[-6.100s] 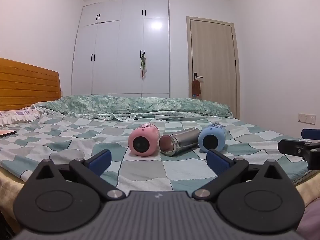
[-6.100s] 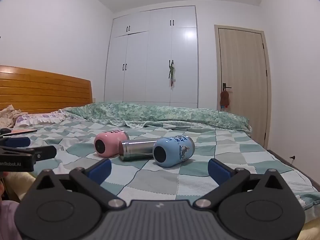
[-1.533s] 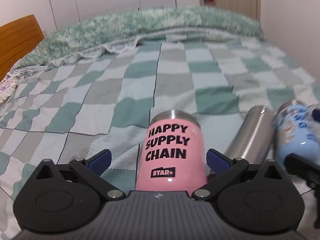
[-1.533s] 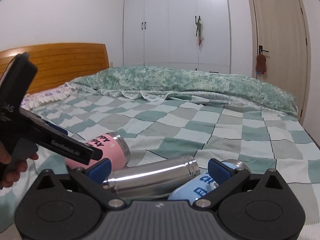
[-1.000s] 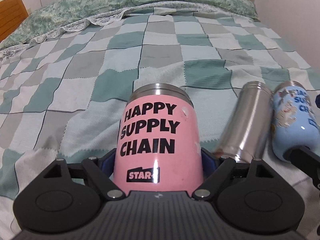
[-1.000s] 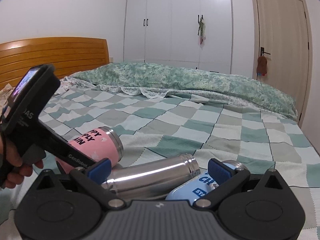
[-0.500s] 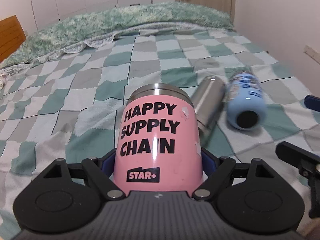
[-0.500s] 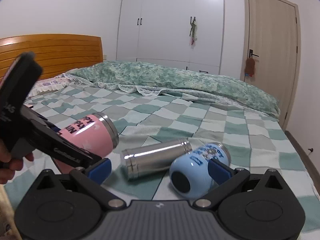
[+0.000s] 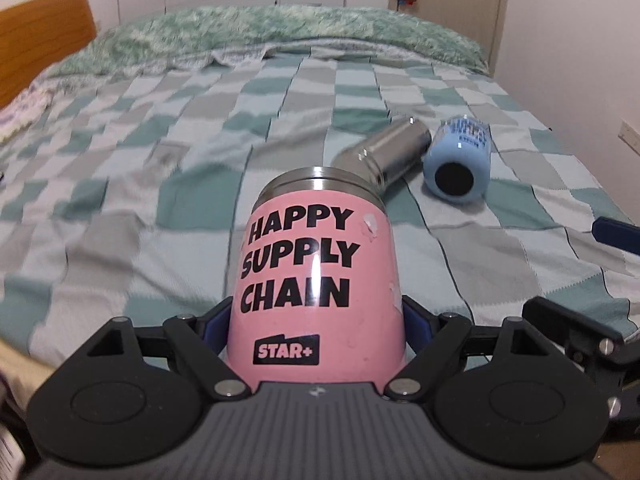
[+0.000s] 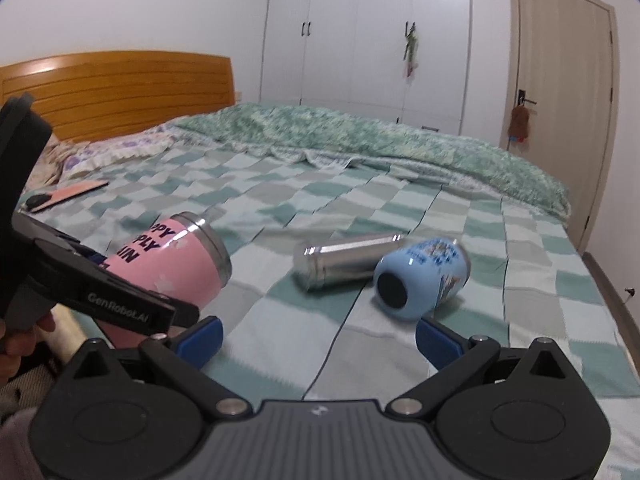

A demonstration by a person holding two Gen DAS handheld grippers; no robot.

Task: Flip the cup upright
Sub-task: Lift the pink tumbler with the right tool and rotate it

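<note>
My left gripper [image 9: 316, 324] is shut on the pink cup [image 9: 316, 280] marked HAPPY SUPPLY CHAIN and holds it above the bed, steel rim pointing away. In the right wrist view the pink cup [image 10: 176, 260] is tilted in the left gripper [image 10: 100, 276], rim up and to the right. A steel cup [image 10: 344, 260] and a blue cup [image 10: 424, 276] lie on their sides on the checked blanket; both also show in the left wrist view, steel cup [image 9: 384, 152], blue cup [image 9: 460, 160]. My right gripper [image 10: 318, 338] is open and empty, low in front of them.
The checked blanket [image 10: 440, 360] covers the bed. A folded green duvet [image 10: 360, 136] lies across the far side. A wooden headboard [image 10: 120, 88] is at the left, with a flat pink item [image 10: 68, 192] near it. Wardrobe and door stand behind.
My left gripper has lifted the pink cup higher and drawn it back from the other two cups. My right gripper has backed away from the blue cup a little.
</note>
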